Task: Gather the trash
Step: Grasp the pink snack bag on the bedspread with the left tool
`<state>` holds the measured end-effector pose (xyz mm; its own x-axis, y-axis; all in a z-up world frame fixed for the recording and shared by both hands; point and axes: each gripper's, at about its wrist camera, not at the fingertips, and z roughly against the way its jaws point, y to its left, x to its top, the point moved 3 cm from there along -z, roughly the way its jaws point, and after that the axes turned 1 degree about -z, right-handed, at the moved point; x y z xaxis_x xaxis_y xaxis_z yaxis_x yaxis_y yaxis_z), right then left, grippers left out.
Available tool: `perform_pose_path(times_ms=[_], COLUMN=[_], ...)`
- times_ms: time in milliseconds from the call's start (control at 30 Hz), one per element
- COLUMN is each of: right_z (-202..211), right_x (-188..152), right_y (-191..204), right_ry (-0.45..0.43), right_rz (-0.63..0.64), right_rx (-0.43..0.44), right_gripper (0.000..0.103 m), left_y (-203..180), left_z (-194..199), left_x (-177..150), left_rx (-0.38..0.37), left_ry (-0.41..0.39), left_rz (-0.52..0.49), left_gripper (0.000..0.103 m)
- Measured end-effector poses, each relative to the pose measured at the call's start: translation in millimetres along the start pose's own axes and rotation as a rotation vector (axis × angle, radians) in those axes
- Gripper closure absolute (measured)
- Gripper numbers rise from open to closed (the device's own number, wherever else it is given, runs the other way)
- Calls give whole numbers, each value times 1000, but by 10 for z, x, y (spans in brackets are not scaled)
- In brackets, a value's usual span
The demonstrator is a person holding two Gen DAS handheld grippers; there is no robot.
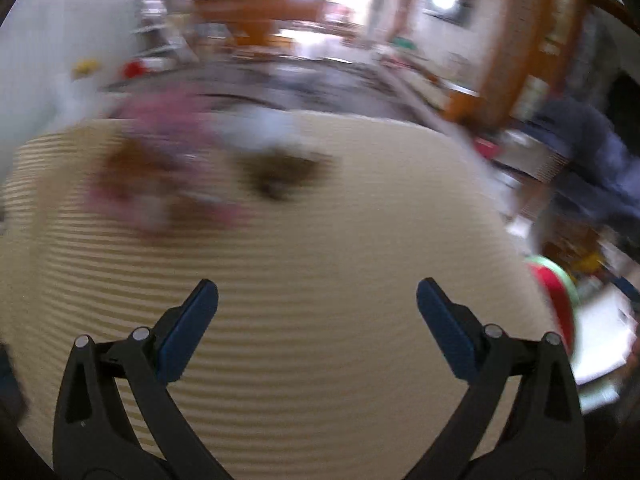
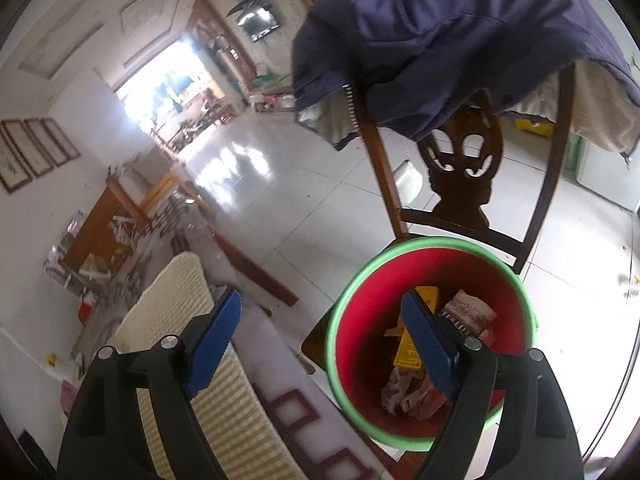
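The left wrist view is smeared by motion blur: on the ribbed cream mat (image 1: 320,280) a pinkish wrapper-like thing (image 1: 160,176) at about ten o'clock and a dark brown scrap (image 1: 280,176) near twelve o'clock cannot be made out in any detail, and the room behind them is only streaks of wood and white wall. The left gripper (image 1: 317,294) stands wide open over the bare mat with nothing between its blue pads. At three to four o'clock only a sliver of the red bucket (image 1: 558,300) with its green rim shows, cut off by the mat's edge. The right wrist view is sharp and shows that bucket (image 2: 360,344) whole, standing on the seat of a dark wooden chair (image 2: 464,176) whose back is draped with a navy jacket (image 2: 440,32) that hides the top rail. Inside the bucket lie crumpled wrappers and a yellow packet (image 2: 406,356), partly hidden behind one blue pad. The right gripper (image 2: 322,316) is open and empty, one finger over the bucket's mouth, the other over the striped mat (image 2: 180,292) at eight o'clock. Glossy white floor tiles (image 2: 312,208) run toward a bright doorway (image 2: 168,80) at eleven o'clock, framed pictures (image 2: 32,152) on the wall at nine o'clock
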<state>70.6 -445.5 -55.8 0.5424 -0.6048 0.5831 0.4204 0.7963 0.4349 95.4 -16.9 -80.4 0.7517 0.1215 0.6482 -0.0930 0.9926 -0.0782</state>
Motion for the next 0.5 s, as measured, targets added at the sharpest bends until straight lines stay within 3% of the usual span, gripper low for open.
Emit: perform_pose_path(times_ms=[67, 133, 267, 433, 500], right_z=[-18, -47, -107, -174, -193], right_x=[-41, -82, -142, -178, -183], right_y=[109, 207, 300, 314, 328], right_ry=[9, 20, 39, 63, 69], right_rz=[28, 57, 99, 94, 100], right_rx=[3, 2, -15, -31, -35], right_gripper=[22, 22, 22, 22, 22], left_y=[329, 504, 569, 621, 539], left_z=[-5, -40, -119, -407, -501], left_x=[126, 206, 274, 395, 439], left_rx=[82, 146, 346, 353, 374], left_ry=[-22, -21, -87, -51, -62], left_rz=[5, -52, -324, -369, -433], left_gripper=[6, 6, 5, 5, 5])
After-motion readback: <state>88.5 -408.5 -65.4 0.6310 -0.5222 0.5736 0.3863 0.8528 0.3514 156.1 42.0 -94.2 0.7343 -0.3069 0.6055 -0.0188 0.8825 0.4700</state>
